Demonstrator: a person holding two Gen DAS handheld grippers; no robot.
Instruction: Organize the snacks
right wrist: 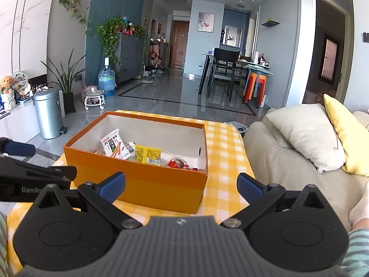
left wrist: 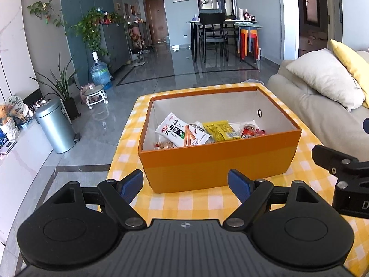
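Note:
An orange box [left wrist: 214,164] with a white inside stands on a yellow checked tablecloth [left wrist: 184,205]. It holds several snack packs: a white packet [left wrist: 177,130], a yellow packet [left wrist: 220,130] and a red-wrapped snack [left wrist: 251,132]. My left gripper [left wrist: 185,182] is open and empty, just before the box's near wall. My right gripper [right wrist: 181,185] is open and empty, near the box [right wrist: 143,180] and its front right corner. The white packet [right wrist: 114,146], yellow packet [right wrist: 147,154] and red snack [right wrist: 177,163] show there too. Each gripper's side shows in the other's view.
A beige sofa [right wrist: 288,161] with white and yellow cushions [right wrist: 306,136] lies right of the table. A silver bin [left wrist: 54,127], plants and a water jug [left wrist: 100,72] stand left on the tiled floor. A dining table with chairs [left wrist: 214,34] is at the back.

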